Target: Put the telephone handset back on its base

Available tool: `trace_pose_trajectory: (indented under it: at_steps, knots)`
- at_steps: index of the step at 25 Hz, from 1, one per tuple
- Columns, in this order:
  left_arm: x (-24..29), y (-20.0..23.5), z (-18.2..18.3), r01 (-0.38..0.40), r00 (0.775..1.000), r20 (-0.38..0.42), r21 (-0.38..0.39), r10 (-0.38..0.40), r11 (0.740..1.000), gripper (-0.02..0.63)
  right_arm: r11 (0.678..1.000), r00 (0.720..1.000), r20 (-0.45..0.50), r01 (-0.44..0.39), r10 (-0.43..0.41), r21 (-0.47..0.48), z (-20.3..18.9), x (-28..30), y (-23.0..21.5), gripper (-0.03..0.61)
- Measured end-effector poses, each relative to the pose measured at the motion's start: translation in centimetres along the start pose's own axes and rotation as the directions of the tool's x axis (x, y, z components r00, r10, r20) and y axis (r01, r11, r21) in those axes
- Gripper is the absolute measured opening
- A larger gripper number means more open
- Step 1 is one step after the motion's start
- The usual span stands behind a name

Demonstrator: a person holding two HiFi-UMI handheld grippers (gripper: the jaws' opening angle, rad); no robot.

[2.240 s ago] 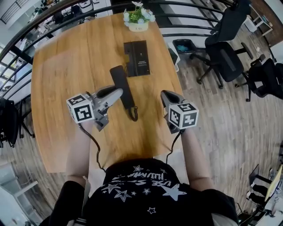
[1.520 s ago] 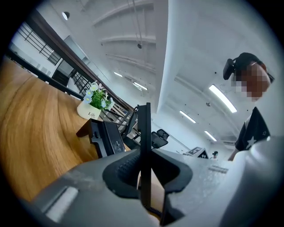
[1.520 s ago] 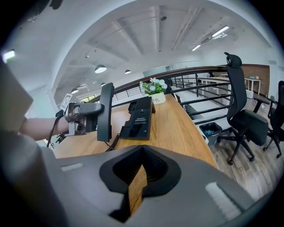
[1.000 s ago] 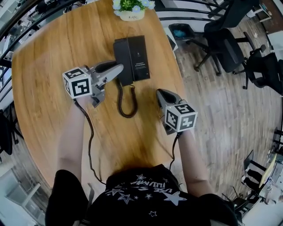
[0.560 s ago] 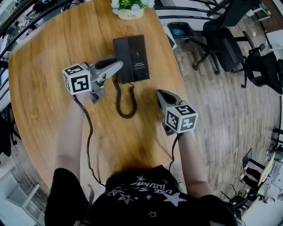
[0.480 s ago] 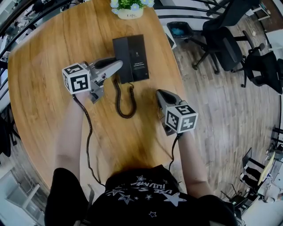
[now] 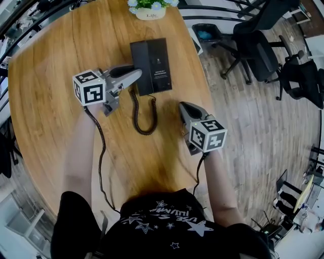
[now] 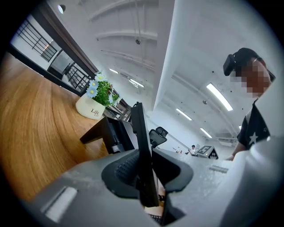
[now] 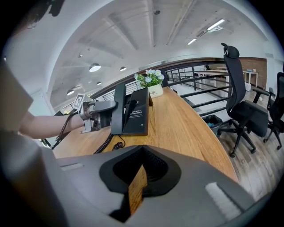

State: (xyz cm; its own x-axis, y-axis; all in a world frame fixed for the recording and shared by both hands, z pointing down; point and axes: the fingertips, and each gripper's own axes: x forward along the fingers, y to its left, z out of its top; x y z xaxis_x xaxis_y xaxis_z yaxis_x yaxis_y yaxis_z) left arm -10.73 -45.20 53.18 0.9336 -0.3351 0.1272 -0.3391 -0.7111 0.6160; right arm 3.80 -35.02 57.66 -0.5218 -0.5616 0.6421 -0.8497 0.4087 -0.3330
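Overall: handset looks seated on the base's cradle side. I judge the task near done, with the release under way.
table (image 7: 61,116): wooden, carries everything. The phone sits toward the far end, within reach of both arms.
base (image 7: 161,66): black, with a sloped face toward the person, so its left half can take the handset lengthwise.
handset (image 7: 139,55): lies along the base's left side. In the right gripper view it leans on the slope, not on the table.
left gripper (image 7: 135,77): comes in from the left at the handset's near end. The handset is edge-on between the jaws with pads against both faces. The jaws have just been opening a little, which reads as easing off now the base takes the weight.
right gripper (image 7: 185,108): parked over bare table right of the cord, well apart from the phone. Jaws are nearly together with only a slit of wood grain between them, nothing held. Not needed for this step.
cord (image 7: 137,114): coiled, loops toward the person and back up. It looks slack, so no pull on the handset.
plant pot (image 7: 150,12): at the far edge beyond the base, out of the way.
risk: a sideways exit could drag the handset off. Back out along the jaws.
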Motion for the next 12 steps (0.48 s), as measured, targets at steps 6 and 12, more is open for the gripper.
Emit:
trace_pose_trajectory:
  at_steps: [6, 12]
  knots:
    - [-0.2, 1.2, -0.4, -0.054, 0.999, -0.004, -0.016, 0.054, 0.998, 0.103, 1.0, 1.0, -0.002, -0.007, 0.007, -0.008, 0.1, 0.0, 0.4, 0.002]
    - [0.2, 2.3, -0.9, -0.105, 0.994, -0.041, -0.039, 0.103, 0.994, 0.114, 1.0, 1.0, -0.002, -0.002, 0.002, -0.012, 0.0, -0.2, 0.3, 0.002]
